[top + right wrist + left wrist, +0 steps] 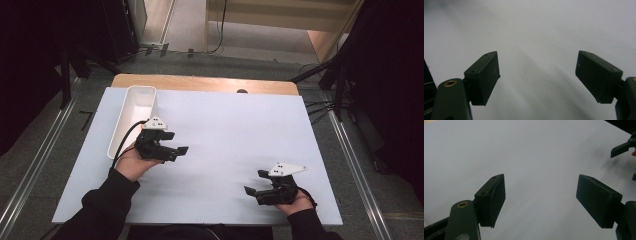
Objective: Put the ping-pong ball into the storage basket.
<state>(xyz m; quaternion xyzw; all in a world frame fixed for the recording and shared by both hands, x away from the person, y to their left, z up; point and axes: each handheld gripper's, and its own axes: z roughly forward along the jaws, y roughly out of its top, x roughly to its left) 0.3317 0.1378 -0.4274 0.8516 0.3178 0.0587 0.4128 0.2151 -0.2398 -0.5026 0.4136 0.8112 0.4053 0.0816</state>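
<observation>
Bin: we see a long white bin (133,117) at the far left of the white table (225,140), its long axis running away from us; it lies just beyond and to the left of the left gripper's fingertips, and what it contains we cannot make out from the high view.

Left gripper: we hold the left gripper (176,144) just beside the bin's near right wall, its jaws pointing right across the table, away from the bin. In the left gripper view (540,200) the two black pads (495,198) stand wide apart with nothing but bare tabletop between them.

Right gripper: we hold the right gripper (256,183) near the table's front edge, well apart from the bin, jaws pointing left. The right gripper view (536,77) shows its pads (486,75) parted just as wide, and empty.

Nearer hand: we judge the left by far the closer; to reach the bin it would have to turn back toward its own left.

Hard to tell: the bin's interior is washed out, and the far tip of the right gripper (621,147) is cut off at the edge of the left gripper view.
</observation>
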